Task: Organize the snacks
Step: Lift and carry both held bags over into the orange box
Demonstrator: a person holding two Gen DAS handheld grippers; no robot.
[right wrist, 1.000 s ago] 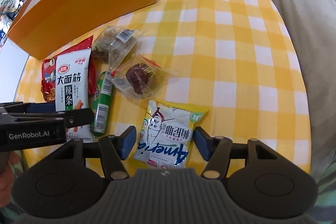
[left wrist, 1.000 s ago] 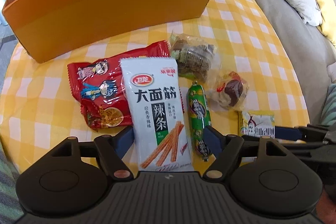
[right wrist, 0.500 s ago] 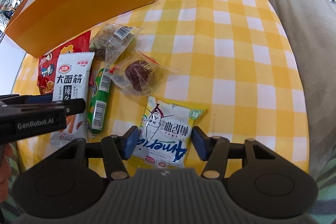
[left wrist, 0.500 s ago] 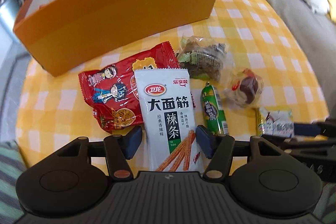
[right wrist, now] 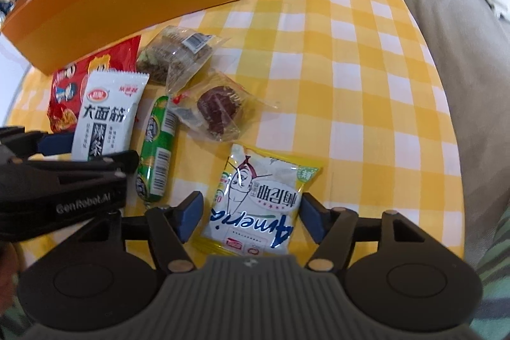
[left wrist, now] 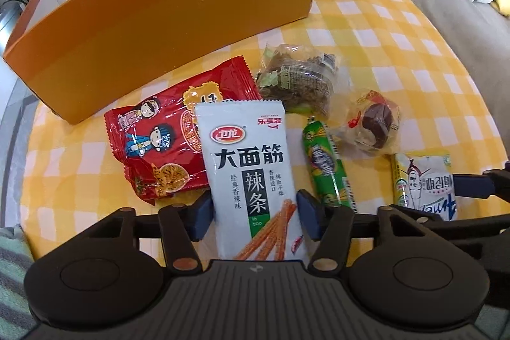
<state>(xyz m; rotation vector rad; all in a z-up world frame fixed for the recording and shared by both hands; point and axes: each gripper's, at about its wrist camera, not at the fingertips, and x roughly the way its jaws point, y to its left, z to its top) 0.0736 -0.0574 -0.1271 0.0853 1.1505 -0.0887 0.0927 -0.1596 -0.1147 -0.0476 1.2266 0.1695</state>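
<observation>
In the left wrist view, a white spicy-strip packet [left wrist: 248,168] lies flat on the yellow checked cloth. My left gripper [left wrist: 255,209] straddles its lower half. The jaws are closing, the blue pads stand right at the packet's two long edges, and the packet shows no buckle. In the right wrist view, a white-and-yellow snack packet [right wrist: 258,196] lies between the fingers of my right gripper [right wrist: 251,209]. Those jaws are opening, with a strip of cloth showing between the left pad and the packet. An open orange box [left wrist: 159,21] stands behind the snacks.
A red noodle-snack bag [left wrist: 153,142] lies partly under the white packet. A green sausage [left wrist: 328,168], a clear-wrapped brown cake [left wrist: 296,78] and a wrapped dark pastry [left wrist: 373,126] lie between the two grippers. A grey sofa [left wrist: 446,5] with cushions runs along the table's right edge.
The left jaws have narrowed from wide apart to the white packet's edges. The right jaws drew in slightly, then spread again around the white-and-yellow packet. No snack has shifted.
</observation>
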